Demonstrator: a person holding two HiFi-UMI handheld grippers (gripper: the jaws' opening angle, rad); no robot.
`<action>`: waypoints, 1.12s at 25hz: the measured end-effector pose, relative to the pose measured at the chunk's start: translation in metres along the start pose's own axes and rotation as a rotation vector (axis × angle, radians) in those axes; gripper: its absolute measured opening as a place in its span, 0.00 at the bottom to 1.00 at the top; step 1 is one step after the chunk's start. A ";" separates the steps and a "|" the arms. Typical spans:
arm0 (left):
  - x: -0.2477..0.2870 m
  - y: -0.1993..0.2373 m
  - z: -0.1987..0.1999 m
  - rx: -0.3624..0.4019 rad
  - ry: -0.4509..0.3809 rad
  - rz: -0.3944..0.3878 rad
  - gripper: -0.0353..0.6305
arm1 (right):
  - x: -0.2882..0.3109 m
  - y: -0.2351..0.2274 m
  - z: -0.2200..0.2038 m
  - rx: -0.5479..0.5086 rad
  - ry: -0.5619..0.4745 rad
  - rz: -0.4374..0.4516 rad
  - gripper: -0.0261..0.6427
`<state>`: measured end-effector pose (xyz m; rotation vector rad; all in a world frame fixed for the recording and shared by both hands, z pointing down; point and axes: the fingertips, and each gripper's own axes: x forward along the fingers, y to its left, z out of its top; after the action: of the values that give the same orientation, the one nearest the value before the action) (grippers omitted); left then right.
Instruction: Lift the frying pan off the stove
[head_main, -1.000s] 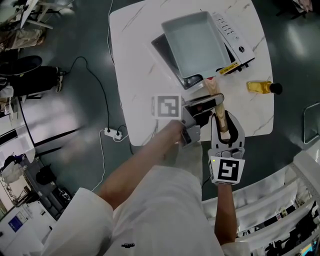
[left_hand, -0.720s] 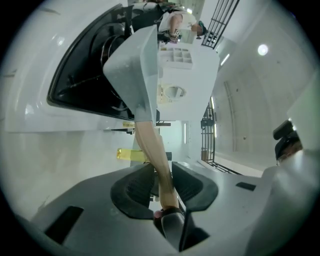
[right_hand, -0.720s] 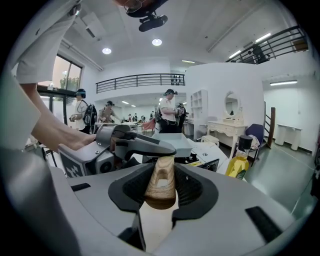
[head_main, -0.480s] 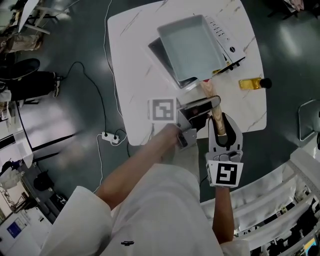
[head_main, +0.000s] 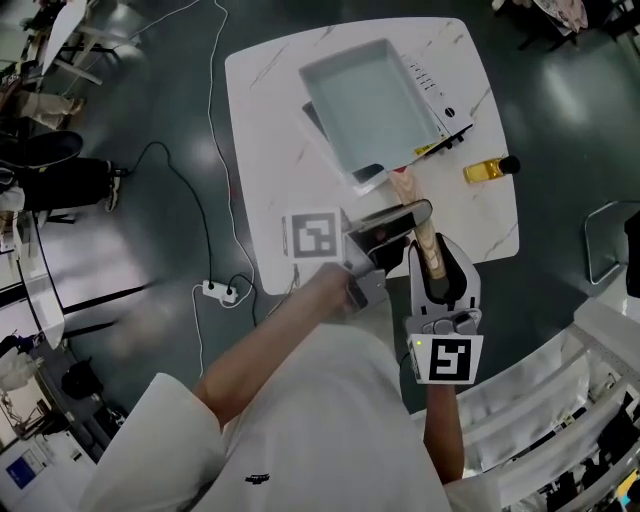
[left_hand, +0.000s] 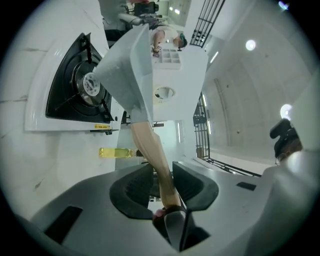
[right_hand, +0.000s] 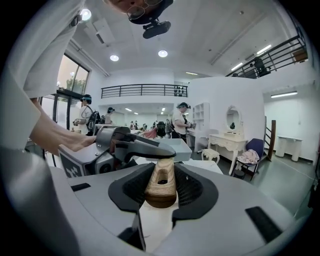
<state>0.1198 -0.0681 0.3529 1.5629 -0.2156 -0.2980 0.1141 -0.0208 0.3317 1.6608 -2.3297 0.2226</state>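
Over the last second little moves. The frying pan (head_main: 370, 95) keeps its place directly over the stove (head_main: 447, 92), and only the head view drifts, so the desk (head_main: 270, 150) sits a little higher in frame. Both tools stay on the wooden handle (head_main: 405, 187), which runs from the pan toward 6 o'clock.

The one real change is at the left hand-held gripper (head_main: 418, 214), which crosses the handle from 9 o'clock. Its jaws are opening with the handle between them. One pad lies against the wood and a sliver of gap shows at the other.

The right hand-held gripper (head_main: 432, 252) is clamped on the butt end of the handle, a pad pressing each side.

In the left gripper view the burner (left_hand: 85, 85) is uncovered and the pan's underside is tilted beside it. The pan therefore looks already raised, though how far clear it is cannot be told. As the left grip loosens, the weight probably passes to the right one.

The desk is white, marble-veined and otherwise nearly bare. A yellow bottle (head_main: 485, 170) lies at 3 o'clock of the handle.

On the dark glossy floor (head_main: 130, 230), at 9 o'clock of the grippers, a power strip (head_main: 222, 291) trails its cable. The right gripper view shows a large white hall with a railed balcony (right_hand: 142, 91), a dressing table (right_hand: 232, 140) and several people at a distance.
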 end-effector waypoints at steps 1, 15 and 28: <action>-0.003 -0.007 -0.001 0.003 -0.001 -0.001 0.22 | -0.003 0.003 0.007 -0.006 -0.010 0.000 0.21; -0.043 -0.100 -0.020 0.109 0.033 -0.059 0.23 | -0.051 0.045 0.088 -0.064 -0.110 -0.022 0.21; -0.083 -0.123 -0.031 0.169 0.028 -0.063 0.24 | -0.069 0.085 0.102 -0.057 -0.147 -0.019 0.21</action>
<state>0.0450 -0.0102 0.2348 1.7424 -0.1728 -0.3131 0.0417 0.0406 0.2162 1.7251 -2.3994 0.0297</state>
